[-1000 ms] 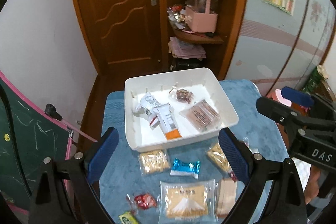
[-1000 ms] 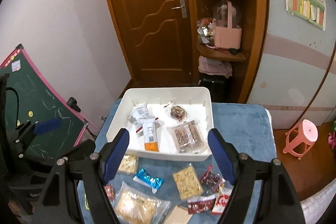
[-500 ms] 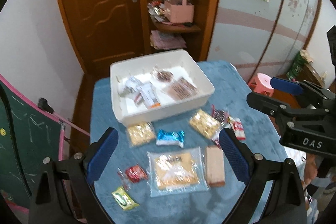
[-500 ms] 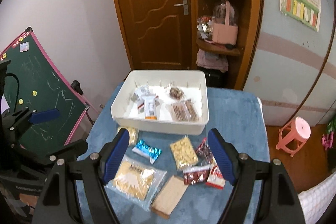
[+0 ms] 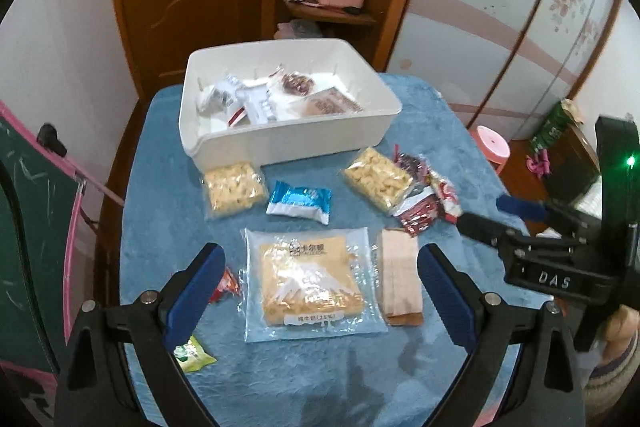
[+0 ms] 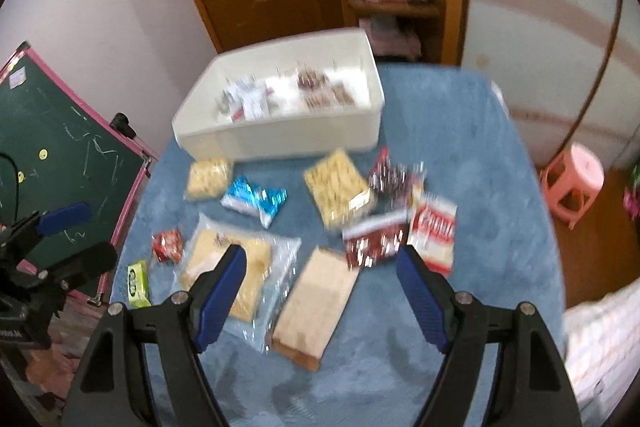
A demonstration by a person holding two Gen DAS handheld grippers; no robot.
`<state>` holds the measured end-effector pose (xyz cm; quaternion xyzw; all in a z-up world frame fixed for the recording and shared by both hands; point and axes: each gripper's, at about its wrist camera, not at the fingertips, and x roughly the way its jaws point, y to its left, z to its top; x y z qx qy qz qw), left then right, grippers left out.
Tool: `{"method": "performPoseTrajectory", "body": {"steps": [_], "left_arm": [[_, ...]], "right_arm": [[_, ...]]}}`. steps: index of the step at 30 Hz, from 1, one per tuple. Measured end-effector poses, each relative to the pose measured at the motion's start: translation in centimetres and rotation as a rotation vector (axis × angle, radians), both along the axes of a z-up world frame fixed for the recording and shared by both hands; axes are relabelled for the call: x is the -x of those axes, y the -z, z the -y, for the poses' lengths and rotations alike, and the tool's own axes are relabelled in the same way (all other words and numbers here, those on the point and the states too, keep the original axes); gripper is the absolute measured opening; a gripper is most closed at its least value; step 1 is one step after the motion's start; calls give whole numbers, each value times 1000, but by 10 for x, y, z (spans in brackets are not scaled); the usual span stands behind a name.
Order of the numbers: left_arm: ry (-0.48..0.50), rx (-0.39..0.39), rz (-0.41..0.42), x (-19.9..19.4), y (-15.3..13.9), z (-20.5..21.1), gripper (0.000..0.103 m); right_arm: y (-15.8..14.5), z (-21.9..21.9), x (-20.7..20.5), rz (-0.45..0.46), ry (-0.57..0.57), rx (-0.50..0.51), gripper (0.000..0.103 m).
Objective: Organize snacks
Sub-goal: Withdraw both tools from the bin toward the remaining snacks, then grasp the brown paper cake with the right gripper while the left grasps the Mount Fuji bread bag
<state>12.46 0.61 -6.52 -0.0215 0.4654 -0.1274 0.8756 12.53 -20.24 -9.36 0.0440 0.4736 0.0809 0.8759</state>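
A white bin (image 5: 320, 141) (image 6: 280, 139) stands at the far side of the blue table and holds several snack packets. Loose snacks lie in front of it: a large clear bread bag (image 5: 308, 287) (image 6: 236, 267), a brown packet (image 5: 400, 277) (image 6: 316, 311), a blue packet (image 5: 300, 201) (image 6: 256, 201), two yellow cracker bags (image 5: 234, 189) (image 5: 378, 181), red packets (image 5: 424, 207) (image 6: 376, 241). My left gripper (image 5: 316, 287) is open above the bread bag. My right gripper (image 6: 320, 287) is open above the brown packet. Both are empty.
A small green packet (image 5: 192, 353) and a red candy (image 5: 226, 287) lie at the near left. A chalkboard (image 6: 52, 155) leans left of the table. A pink stool (image 6: 572, 179) stands on the floor at the right. A wooden door and shelf are behind.
Both grippers have pulled back from the bin and dropped lower towards the loose snacks at the near side. Both stay open and empty.
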Motion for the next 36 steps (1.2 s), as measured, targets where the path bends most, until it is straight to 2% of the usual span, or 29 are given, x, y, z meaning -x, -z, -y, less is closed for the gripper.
{"method": "performPoseTrajectory", "body": {"steps": [2,6,11,18,25,30,32,34,36], "left_arm": [[-15,-6,-11,-1,13,3,96],[-9,-3,-86,-5,50,12,96],[3,-77,-134,-10,82,22,96],[3,-102,-157,-13,101,18,96],[31,-118,-198,-17,121,20,96],[38,-135,-203,-19,127,21,96],[33,-125,-212,-21,130,19,96],[30,-113,-224,-23,132,18,96],[32,-102,-236,-25,134,19,96]], "right_arm": [[19,2,1,-40,24,-23,78],[61,3,1,-129,78,-49,78],[91,-8,-4,-184,89,-27,78],[113,-16,-14,-209,133,57,78],[124,-25,-24,-245,132,32,78],[130,-45,-31,-244,113,169,80],[130,-49,-30,-236,110,193,78],[130,-50,-28,-228,103,196,74],[128,-47,-23,-217,91,201,61]]}}
